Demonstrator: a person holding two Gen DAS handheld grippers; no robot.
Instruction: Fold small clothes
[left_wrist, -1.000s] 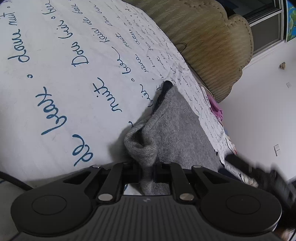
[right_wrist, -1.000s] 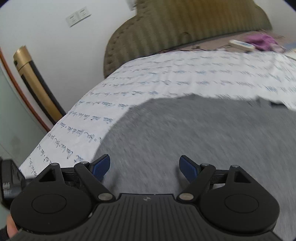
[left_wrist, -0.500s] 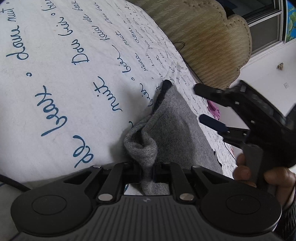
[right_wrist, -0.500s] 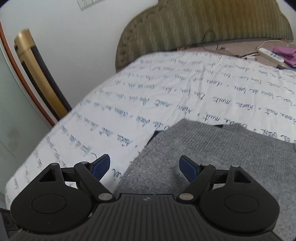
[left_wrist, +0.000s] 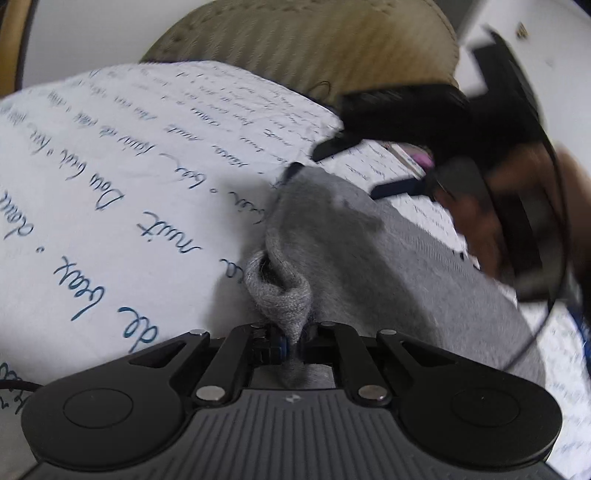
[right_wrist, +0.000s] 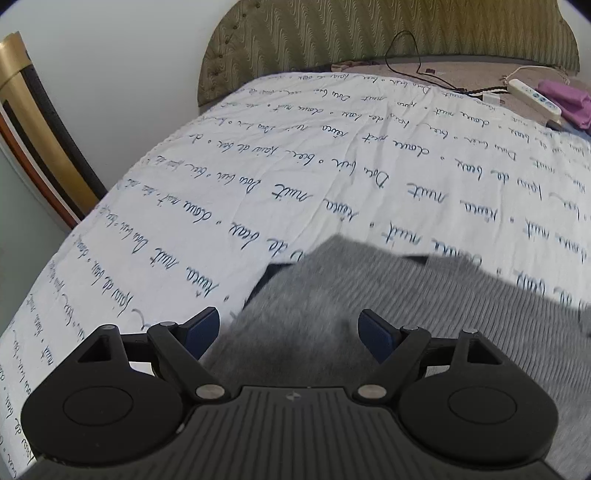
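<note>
Between my left gripper's (left_wrist: 291, 345) jaws a bunched edge of the grey knit garment (left_wrist: 369, 258) is clamped for the fold; ahead, my right gripper (right_wrist: 288, 328) hovers, jaws apart, over its far edge on the bed (right_wrist: 295, 166).

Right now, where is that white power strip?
In the right wrist view, the power strip lies at the far right, near the headboard, beside a purple cloth and beyond the lettered sheet.

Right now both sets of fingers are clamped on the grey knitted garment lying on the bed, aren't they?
Only the left gripper is clamped on the grey knitted garment. The right wrist view shows the right gripper with its fingers wide apart above the knit, gripping nothing.
</note>
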